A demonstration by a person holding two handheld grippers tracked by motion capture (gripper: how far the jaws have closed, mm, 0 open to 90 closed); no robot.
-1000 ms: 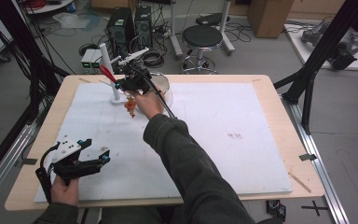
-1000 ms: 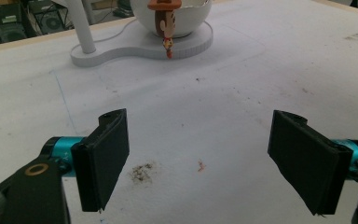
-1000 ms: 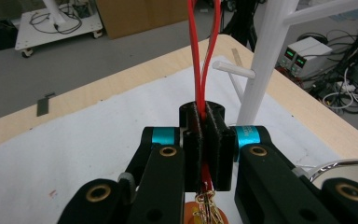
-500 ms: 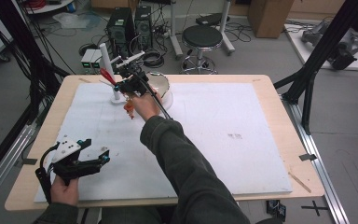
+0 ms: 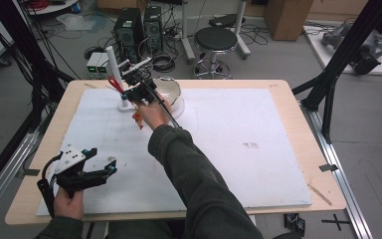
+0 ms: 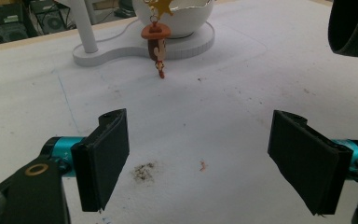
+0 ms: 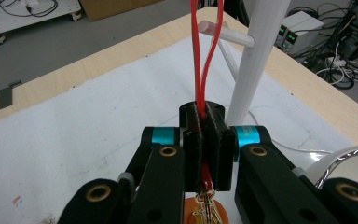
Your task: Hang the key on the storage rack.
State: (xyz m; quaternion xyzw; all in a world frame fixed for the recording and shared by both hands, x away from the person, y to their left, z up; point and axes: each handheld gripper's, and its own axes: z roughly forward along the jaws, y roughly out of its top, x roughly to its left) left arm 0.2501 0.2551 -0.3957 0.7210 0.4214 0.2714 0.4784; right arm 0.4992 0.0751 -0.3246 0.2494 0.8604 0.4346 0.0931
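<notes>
While the left gripper (image 5: 110, 169) rests near the table's front left corner with its flat black padded jaws spread wide over bare white matting, the right gripper (image 7: 206, 140) is clamped on a thin red cord loop (image 7: 206, 51) at the far left of the table. A small keychain charm (image 6: 157, 46), orange-brown and glossy, with a gold star-shaped clasp, dangles from the cord just above the mat. It hangs just in front of a white stand (image 6: 135, 44), which has a smooth flat base, a round upright post and a bowl-shaped dish.
</notes>
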